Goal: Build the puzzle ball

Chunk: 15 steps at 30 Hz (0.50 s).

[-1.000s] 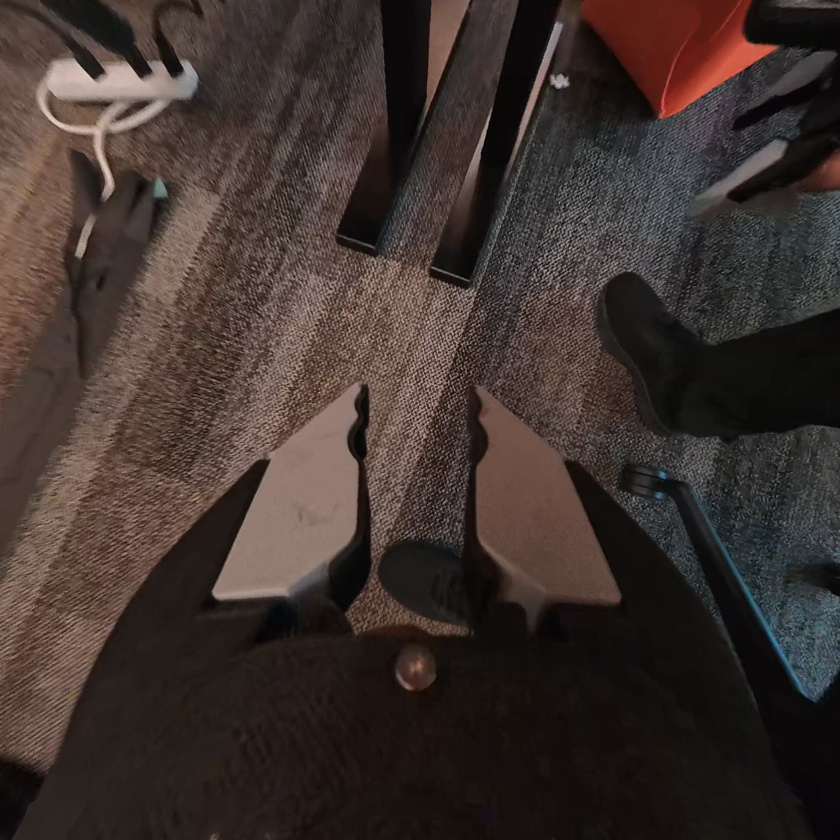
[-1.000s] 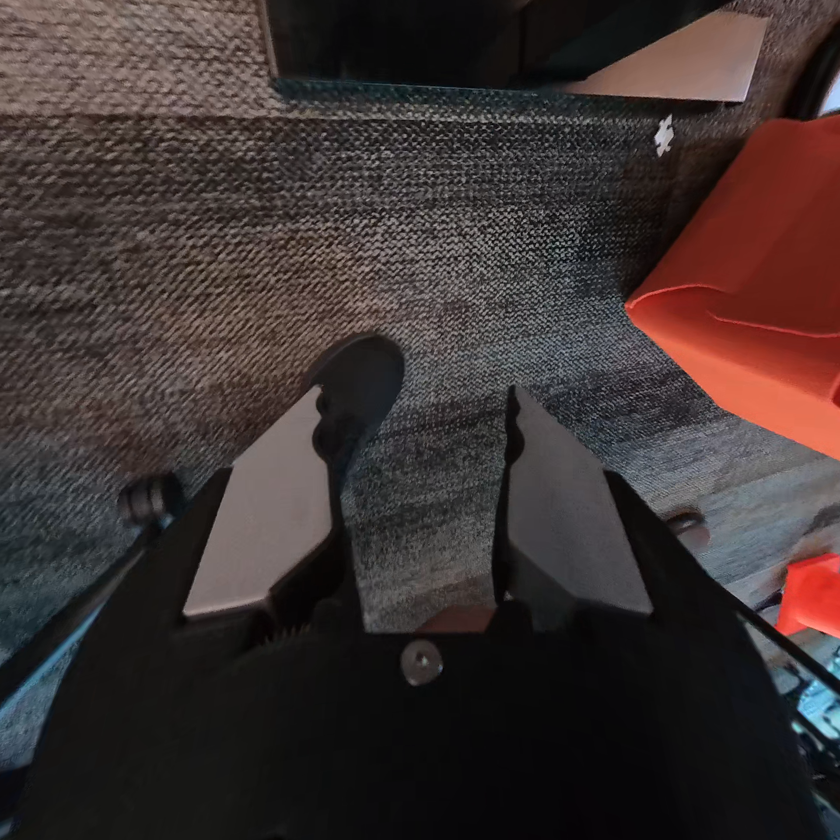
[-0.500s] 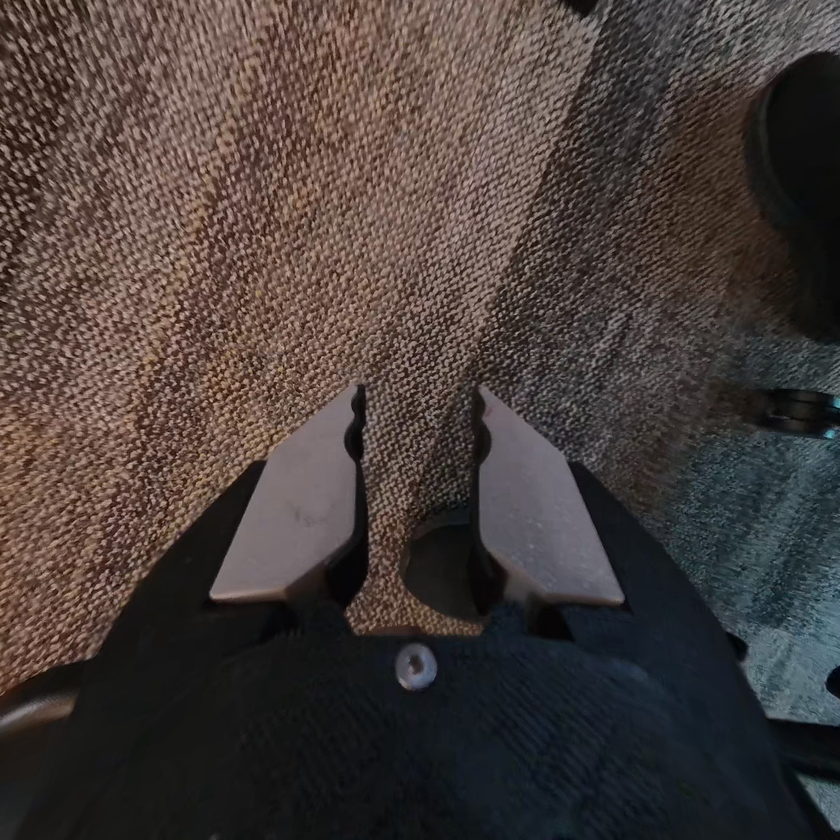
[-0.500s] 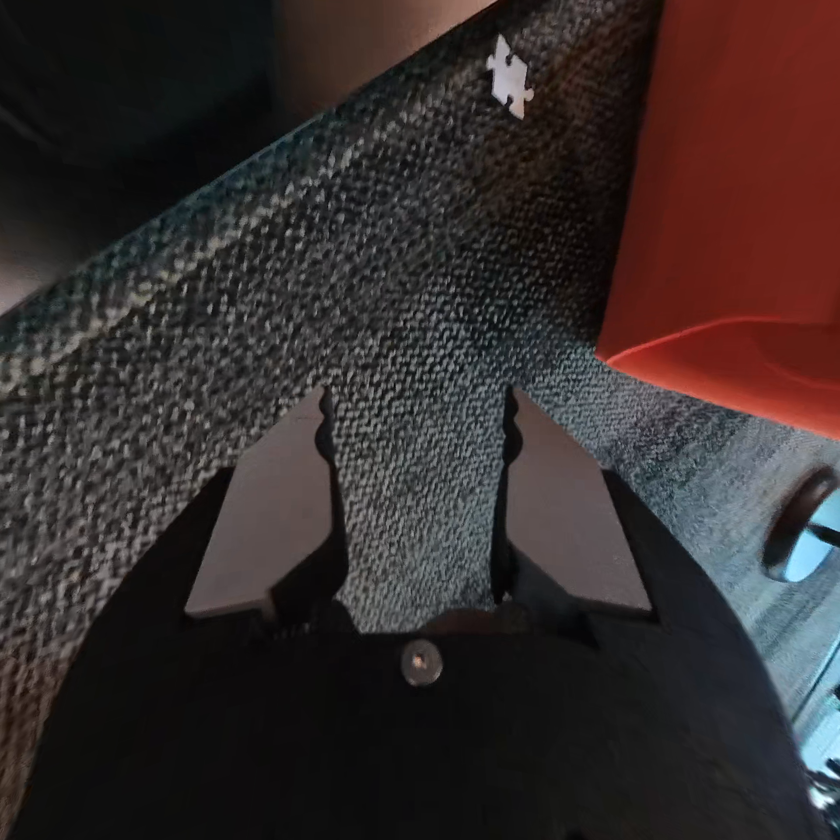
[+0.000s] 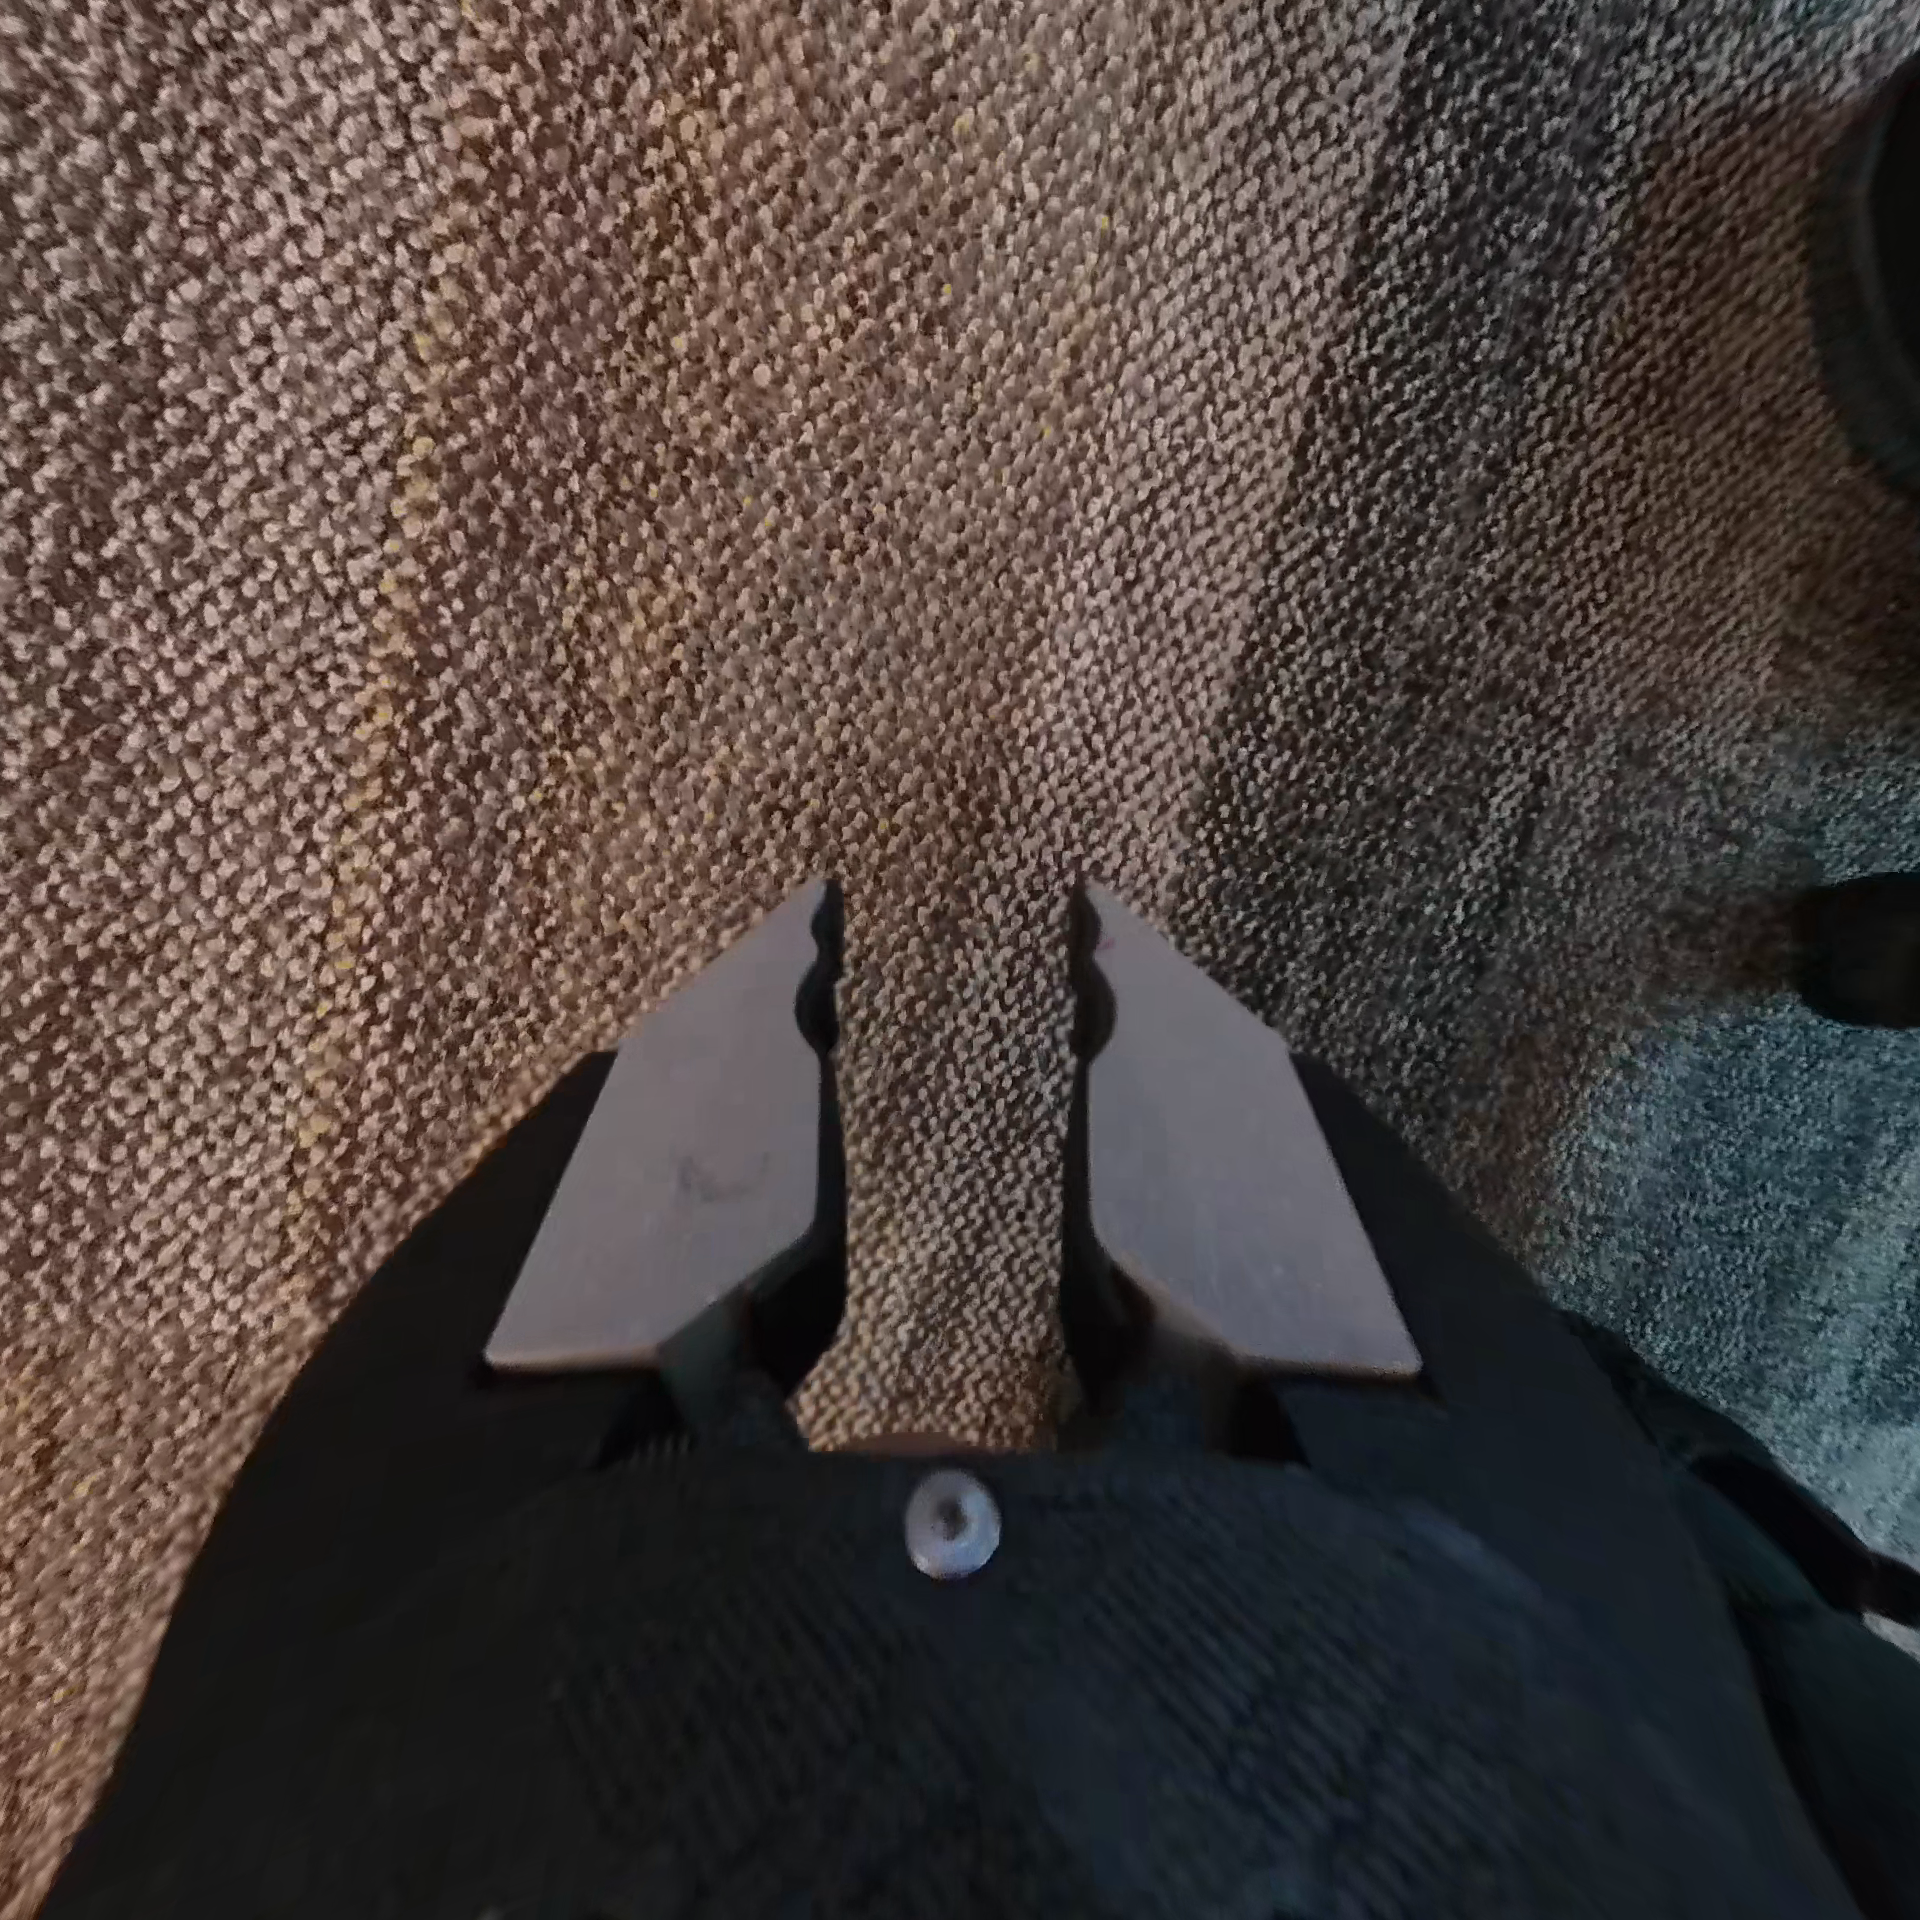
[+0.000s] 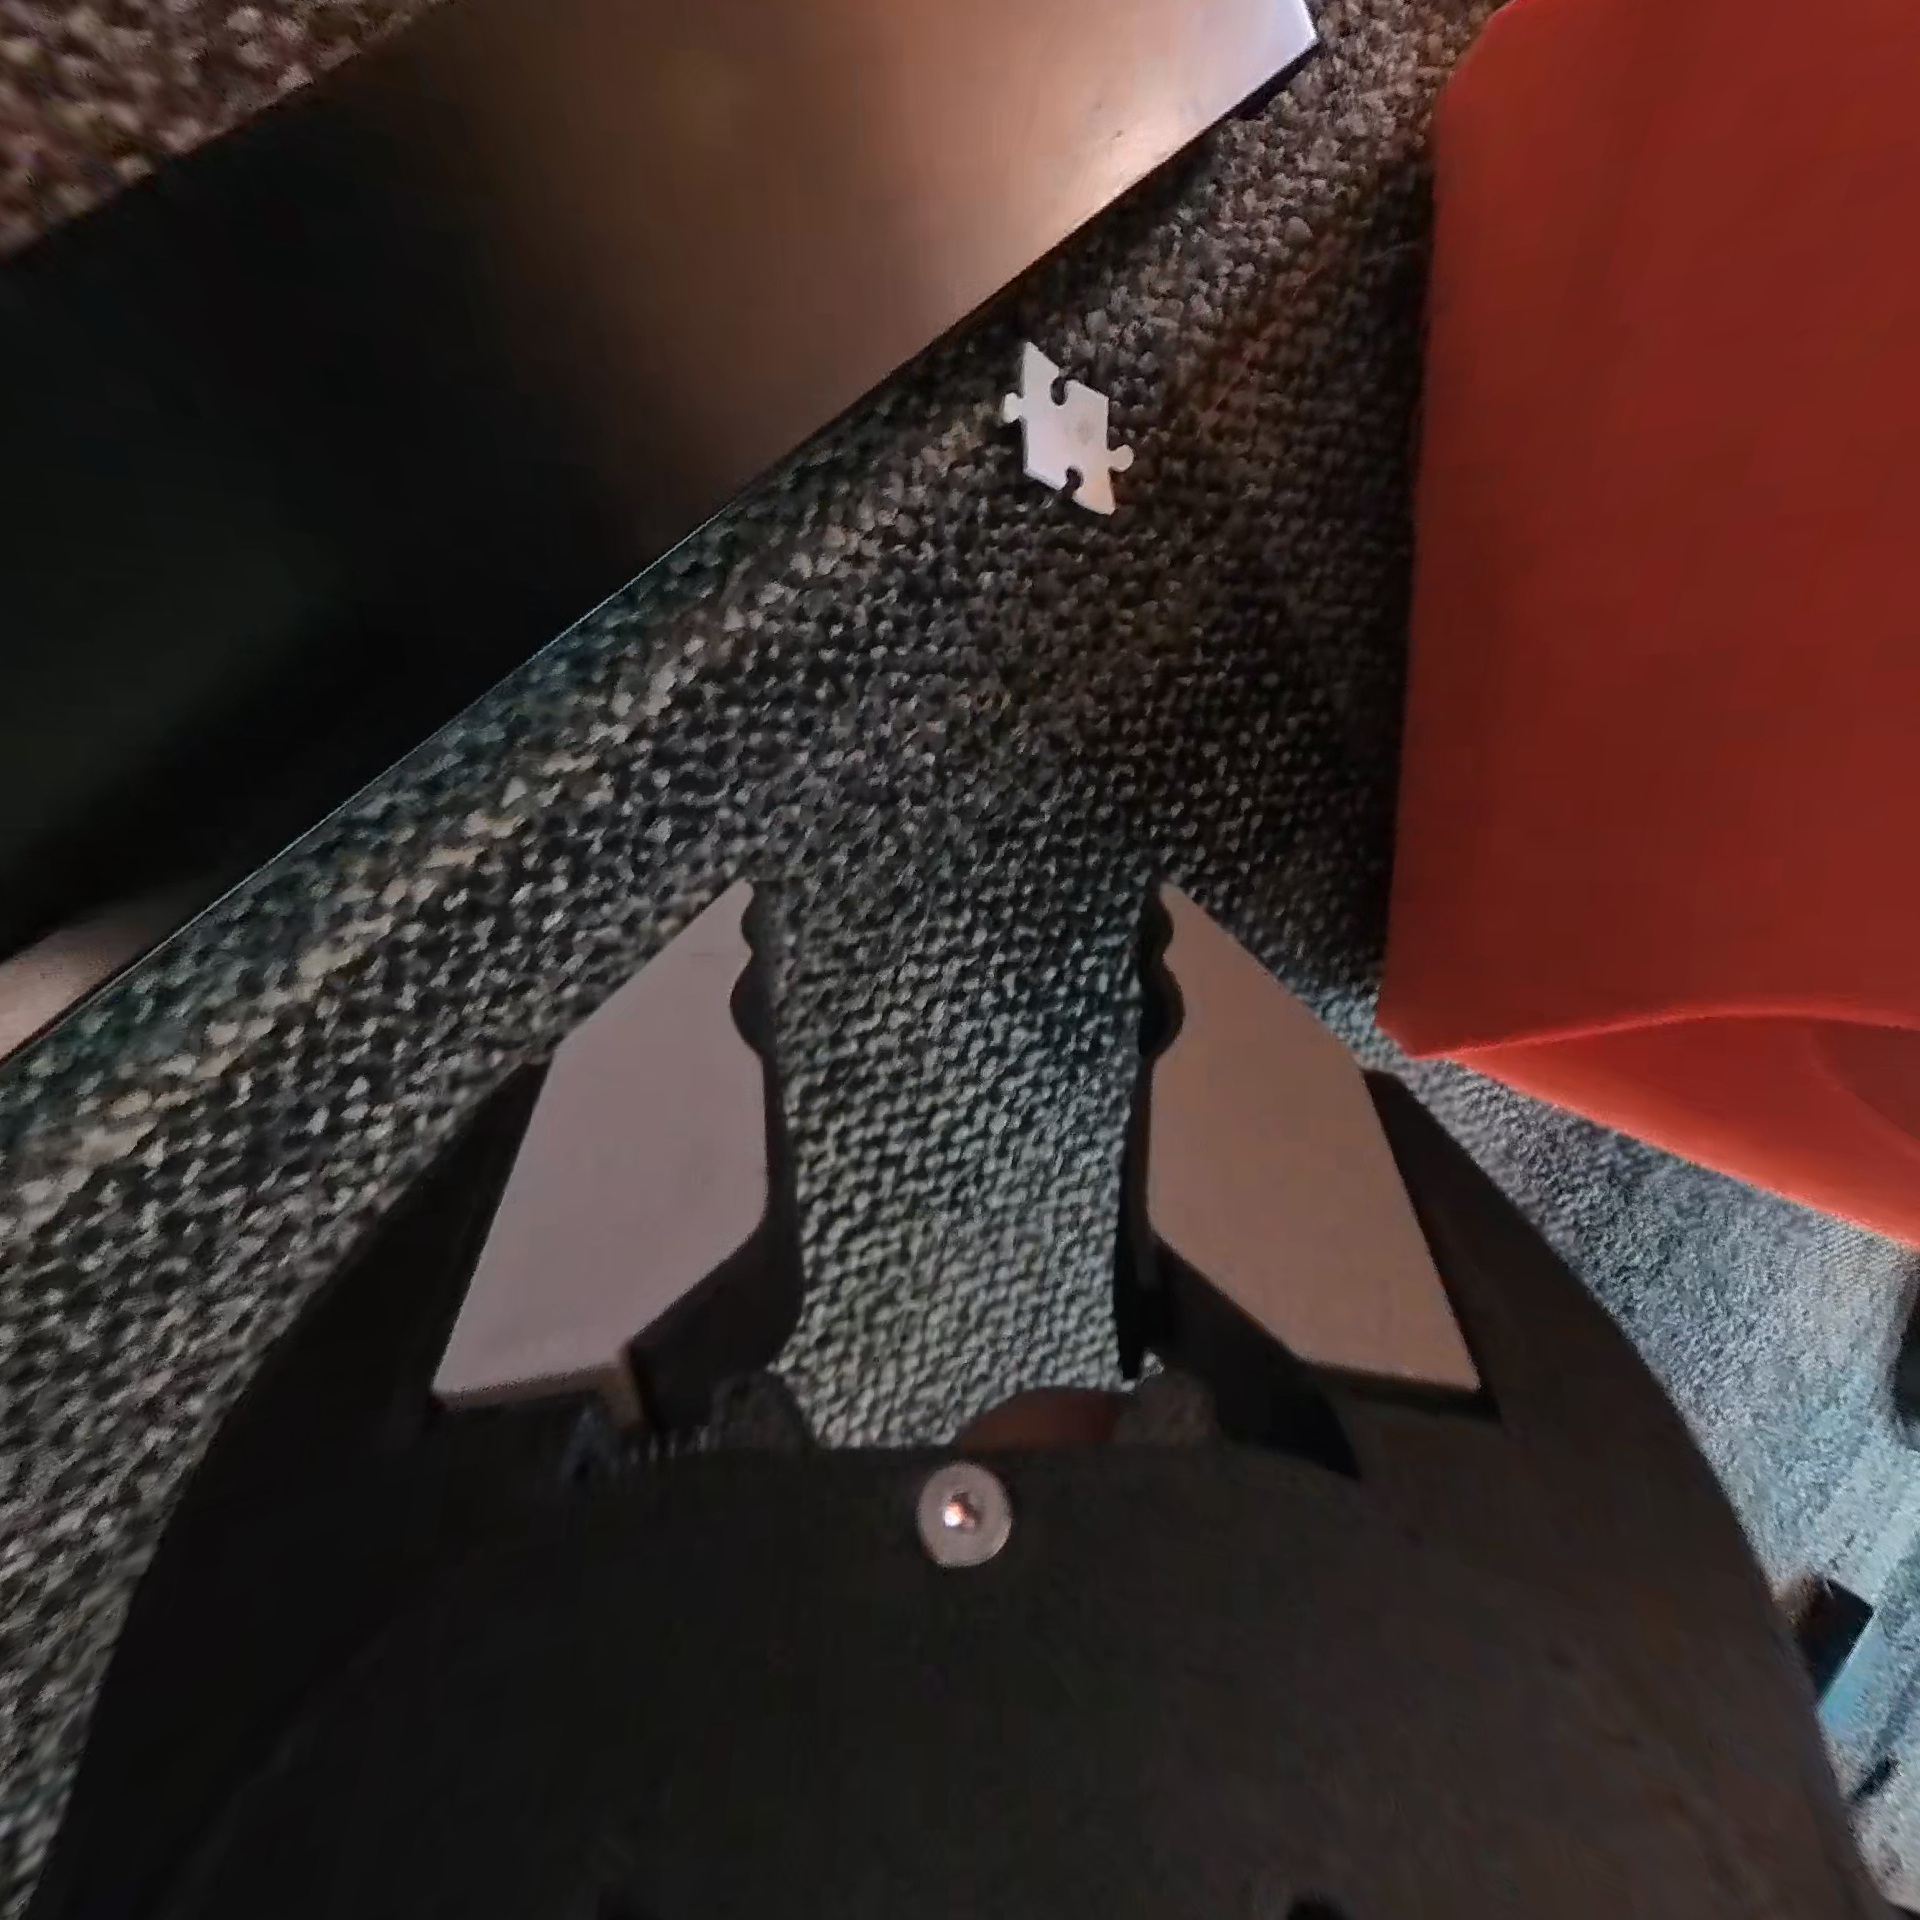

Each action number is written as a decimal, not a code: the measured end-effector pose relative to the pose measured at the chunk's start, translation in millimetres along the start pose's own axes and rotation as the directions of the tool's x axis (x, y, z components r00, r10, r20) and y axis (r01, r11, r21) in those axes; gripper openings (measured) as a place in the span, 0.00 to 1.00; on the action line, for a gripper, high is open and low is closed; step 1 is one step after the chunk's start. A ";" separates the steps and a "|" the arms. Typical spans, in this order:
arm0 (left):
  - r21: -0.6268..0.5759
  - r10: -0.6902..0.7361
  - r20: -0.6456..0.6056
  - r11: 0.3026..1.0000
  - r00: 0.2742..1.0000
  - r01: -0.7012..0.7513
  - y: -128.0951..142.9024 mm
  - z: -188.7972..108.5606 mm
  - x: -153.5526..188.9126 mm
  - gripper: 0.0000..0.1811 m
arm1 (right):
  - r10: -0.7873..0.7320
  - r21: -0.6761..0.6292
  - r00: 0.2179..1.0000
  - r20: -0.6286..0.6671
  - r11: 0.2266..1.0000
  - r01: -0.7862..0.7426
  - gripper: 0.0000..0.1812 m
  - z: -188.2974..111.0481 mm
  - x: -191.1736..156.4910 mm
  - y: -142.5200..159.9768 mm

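A small white puzzle piece (image 6: 1068,430) lies flat on the grey carpet in the right wrist view, between a dark table foot and an orange box. My right gripper (image 6: 951,904) is open and empty, low over the carpet, with the piece some way ahead of its fingertips. My left gripper (image 5: 954,902) is open and empty, close over brown-grey carpet with no puzzle piece in its view. No puzzle ball shows in either view.
A dark metal table foot (image 6: 499,395) runs diagonally across the upper left of the right wrist view. An orange box (image 6: 1683,540) stands on the right. In the left wrist view, dark rounded objects (image 5: 1870,239) sit at the right edge.
Both grippers have dropped close to the carpet. The right one has moved toward the white puzzle piece, which now looks larger and nearer. The left view lost the table legs and the shoe.
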<state>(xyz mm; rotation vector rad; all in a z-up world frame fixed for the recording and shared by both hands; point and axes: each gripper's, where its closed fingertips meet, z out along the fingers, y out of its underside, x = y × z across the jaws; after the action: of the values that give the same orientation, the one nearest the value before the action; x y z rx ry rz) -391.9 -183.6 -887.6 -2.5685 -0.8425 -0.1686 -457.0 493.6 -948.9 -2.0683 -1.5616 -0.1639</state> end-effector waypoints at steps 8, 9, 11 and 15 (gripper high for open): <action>-0.006 0.044 -0.056 0.999 0.997 -0.044 -26.0 28.7 11.0 0.22 | 0.043 0.004 0.999 0.026 0.999 -0.043 0.37 35.5 17.9 -16.4; 0.011 0.066 -0.066 0.998 0.996 -0.065 -36.0 33.4 10.6 0.22 | 0.042 -0.001 0.999 0.026 0.999 -0.042 0.37 36.9 20.3 -15.2; 0.047 0.099 -0.043 0.994 0.994 -0.097 -56.9 45.8 1.2 0.22 | 0.024 0.005 0.999 0.028 1.000 -0.025 0.36 40.6 23.7 -18.5; 0.102 0.037 -0.018 0.994 0.999 -0.035 -84.8 71.0 -13.9 0.23 | 0.026 0.016 1.000 0.014 1.000 -0.027 0.35 47.9 30.5 -30.2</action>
<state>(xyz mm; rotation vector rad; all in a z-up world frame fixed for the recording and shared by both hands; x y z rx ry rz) -454.3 -98.9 -924.3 -2.4807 -0.7768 -0.1368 -485.4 548.4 -966.8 -2.0802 -1.5377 -0.1273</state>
